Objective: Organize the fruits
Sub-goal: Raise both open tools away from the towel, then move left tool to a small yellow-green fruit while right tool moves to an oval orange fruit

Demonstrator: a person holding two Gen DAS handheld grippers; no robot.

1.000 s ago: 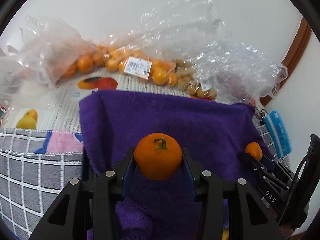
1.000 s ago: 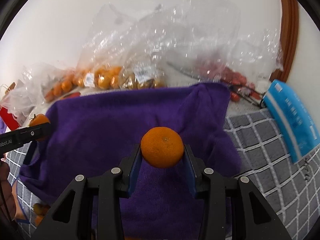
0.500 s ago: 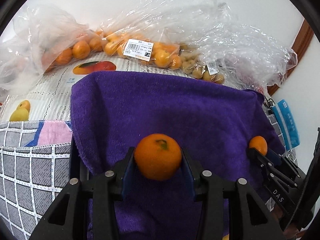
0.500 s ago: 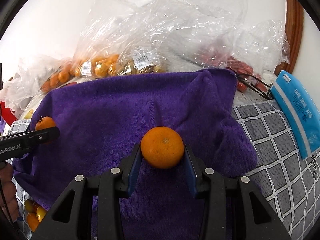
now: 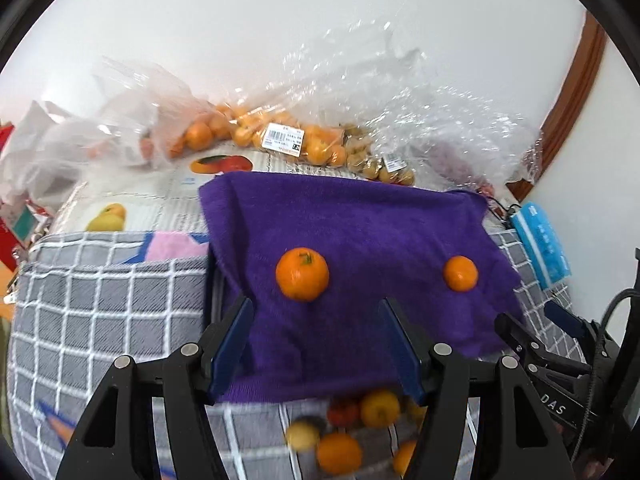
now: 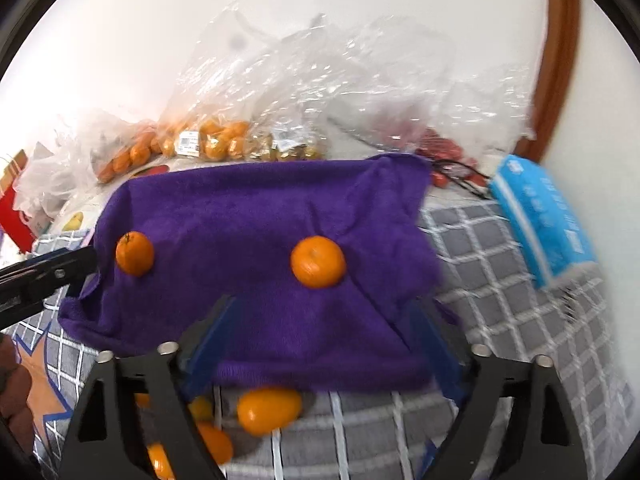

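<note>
Two oranges lie on a purple towel [image 5: 360, 220]. The stemmed orange [image 5: 302, 274] sits just ahead of my left gripper [image 5: 316, 320], which is open and empty. The second orange [image 5: 460, 273] lies to its right. In the right wrist view this second orange [image 6: 318, 262] sits just ahead of my open, empty right gripper [image 6: 324, 320], on the same towel [image 6: 260, 208], and the stemmed orange [image 6: 135, 253] lies at the left beside the left gripper's fingertips [image 6: 80, 258]. My right gripper's fingers [image 5: 520, 332] show at the lower right of the left wrist view.
Loose small fruits [image 5: 360, 420] lie on the grey checked cloth [image 5: 100, 280] below the towel's front edge, also in the right wrist view [image 6: 268, 408]. Clear plastic bags of oranges [image 5: 280, 136] line the back wall. A blue packet [image 6: 540, 216] lies at the right.
Both grippers have opened and let go of their oranges, which now rest on the towel. Both grippers have pulled back and up, which brings the loose fruits below the towel into view.
</note>
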